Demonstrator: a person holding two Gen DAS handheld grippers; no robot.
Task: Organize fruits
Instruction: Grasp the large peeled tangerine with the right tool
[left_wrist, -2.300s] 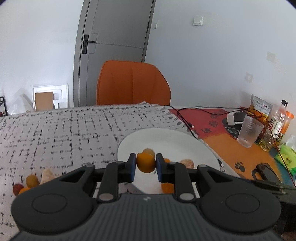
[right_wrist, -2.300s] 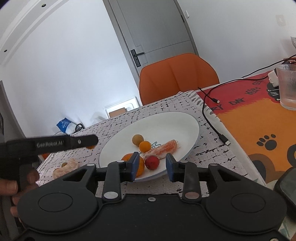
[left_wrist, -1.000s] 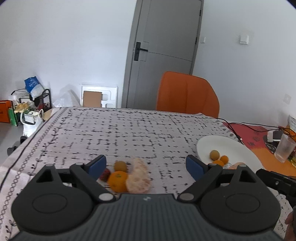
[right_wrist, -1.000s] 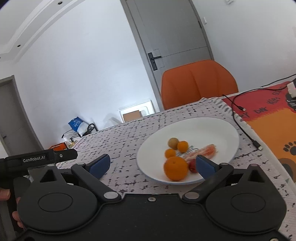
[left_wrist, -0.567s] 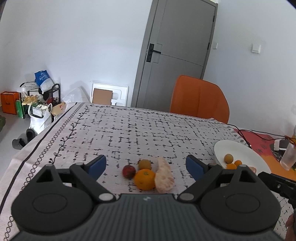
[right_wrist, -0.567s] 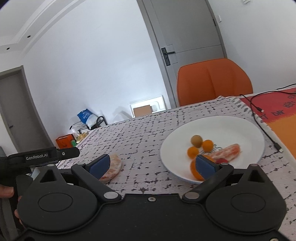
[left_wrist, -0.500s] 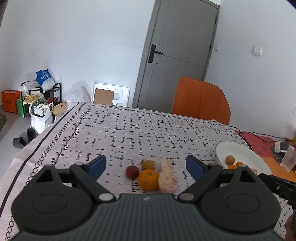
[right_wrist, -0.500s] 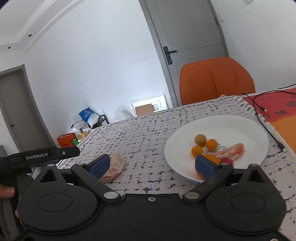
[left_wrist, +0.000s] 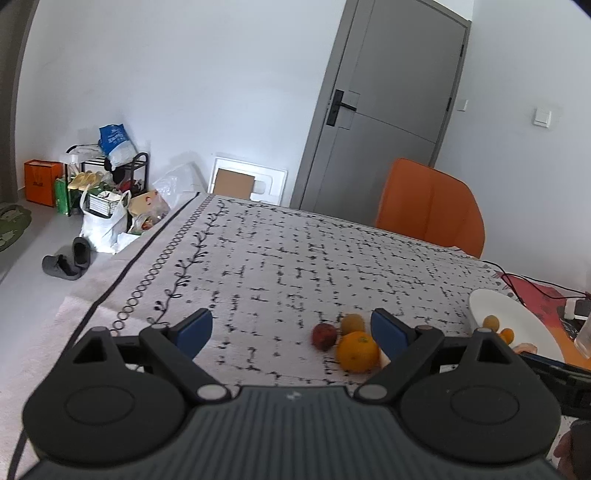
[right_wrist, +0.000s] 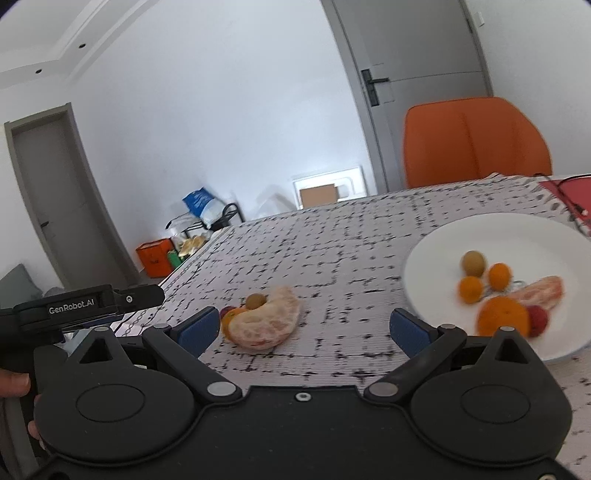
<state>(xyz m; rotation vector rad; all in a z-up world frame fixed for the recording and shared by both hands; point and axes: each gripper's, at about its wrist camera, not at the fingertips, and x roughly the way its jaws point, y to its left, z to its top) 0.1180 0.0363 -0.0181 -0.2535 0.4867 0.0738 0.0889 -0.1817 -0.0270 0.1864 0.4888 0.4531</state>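
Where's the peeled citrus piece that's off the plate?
Right wrist view: the peeled citrus piece lies on the tablecloth, left of the white plate, against three small fruits.

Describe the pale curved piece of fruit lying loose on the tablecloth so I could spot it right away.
Start at the white plate, then look left across the black-and-white patterned tablecloth to a small cluster of fruit. The peeled citrus piece lies at its front: a pale pinkish crescent, skinless and larger than the round fruits behind it.
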